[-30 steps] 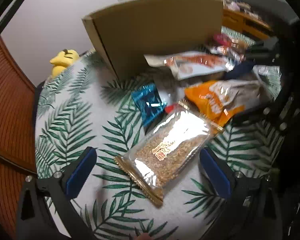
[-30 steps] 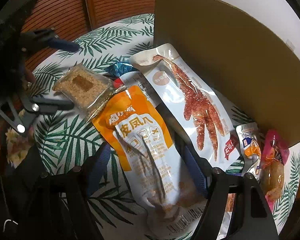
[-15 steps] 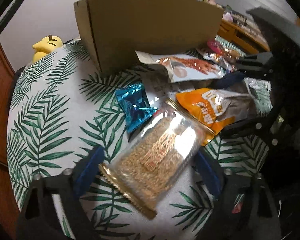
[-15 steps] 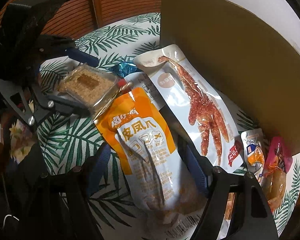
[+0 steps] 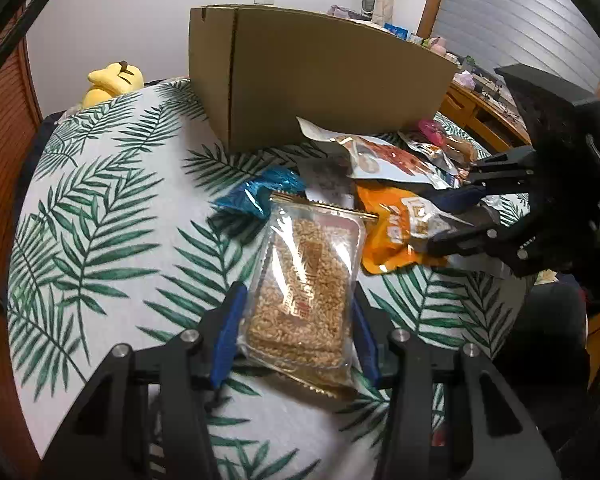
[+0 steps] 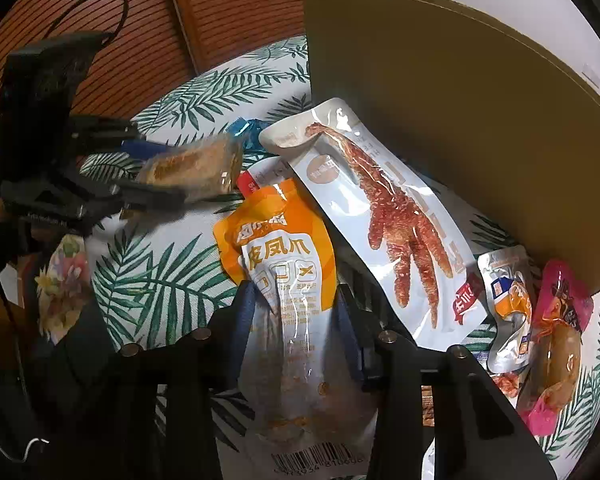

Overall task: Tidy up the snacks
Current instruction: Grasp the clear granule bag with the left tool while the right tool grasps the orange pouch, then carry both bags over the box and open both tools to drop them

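My left gripper (image 5: 298,304) is shut on a clear packet of brown grain cakes (image 5: 304,284) and holds it just above the leaf-print table; the packet also shows in the right wrist view (image 6: 192,166). My right gripper (image 6: 296,308) is shut on an orange and white chicken-feet pouch (image 6: 288,280), which also shows in the left wrist view (image 5: 400,232). A tall cardboard box (image 5: 320,76) stands behind the snacks.
A long white pouch with a red chicken foot (image 6: 384,216), a blue wrapper (image 5: 256,196), a small silver packet (image 6: 508,304) and a pink packet (image 6: 560,336) lie beside the box (image 6: 460,112). A yellow plush toy (image 5: 112,82) sits at the far table edge.
My left gripper closed on the grain cake packet and lifted it, turning it lengthwise. My right gripper closed on the orange pouch.
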Demonstrator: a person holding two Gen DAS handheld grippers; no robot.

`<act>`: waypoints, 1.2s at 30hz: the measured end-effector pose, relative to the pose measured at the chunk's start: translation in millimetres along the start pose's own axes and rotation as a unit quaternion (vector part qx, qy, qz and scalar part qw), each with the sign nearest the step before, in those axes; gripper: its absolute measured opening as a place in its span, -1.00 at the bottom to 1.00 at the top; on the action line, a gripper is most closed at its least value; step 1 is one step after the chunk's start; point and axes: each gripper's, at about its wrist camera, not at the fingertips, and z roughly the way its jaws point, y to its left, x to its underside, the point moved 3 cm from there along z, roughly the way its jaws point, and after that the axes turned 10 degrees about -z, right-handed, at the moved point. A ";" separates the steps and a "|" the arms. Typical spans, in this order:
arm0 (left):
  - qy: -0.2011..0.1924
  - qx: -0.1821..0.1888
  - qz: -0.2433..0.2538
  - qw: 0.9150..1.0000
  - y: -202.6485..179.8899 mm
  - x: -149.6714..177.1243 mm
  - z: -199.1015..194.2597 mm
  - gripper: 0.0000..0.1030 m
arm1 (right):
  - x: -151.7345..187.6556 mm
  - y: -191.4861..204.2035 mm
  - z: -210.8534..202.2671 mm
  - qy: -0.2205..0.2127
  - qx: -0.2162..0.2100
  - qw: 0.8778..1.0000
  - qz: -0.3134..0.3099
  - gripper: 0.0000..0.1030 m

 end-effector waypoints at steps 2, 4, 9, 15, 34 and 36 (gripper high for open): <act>-0.004 -0.001 -0.002 1.000 1.1 3.5 -2.7 -0.07 | -0.5 1.8 0.9 0.001 0.001 1.000 0.000 -0.23; -0.005 -0.007 0.003 1.000 -4.3 3.3 -0.1 -0.07 | 0.9 0.5 0.9 0.002 0.001 1.000 -0.002 -0.22; -0.009 -0.007 0.007 1.000 -11.3 3.4 2.5 -0.09 | -0.6 2.4 4.0 0.010 0.003 1.000 -0.010 -0.12; -0.022 -0.002 -0.003 1.000 -16.7 10.3 -1.1 -0.09 | -3.0 10.6 6.1 0.018 0.022 0.999 -0.034 -0.08; -0.102 -0.004 -0.019 0.995 -26.1 -5.2 -44.4 -0.09 | -3.1 31.3 -46.2 -0.046 0.041 0.997 -0.036 -0.46; -0.114 -0.002 -0.016 0.993 -28.4 -12.3 -51.5 -0.09 | -6.4 28.0 -60.0 -0.060 0.050 0.996 -0.036 -0.46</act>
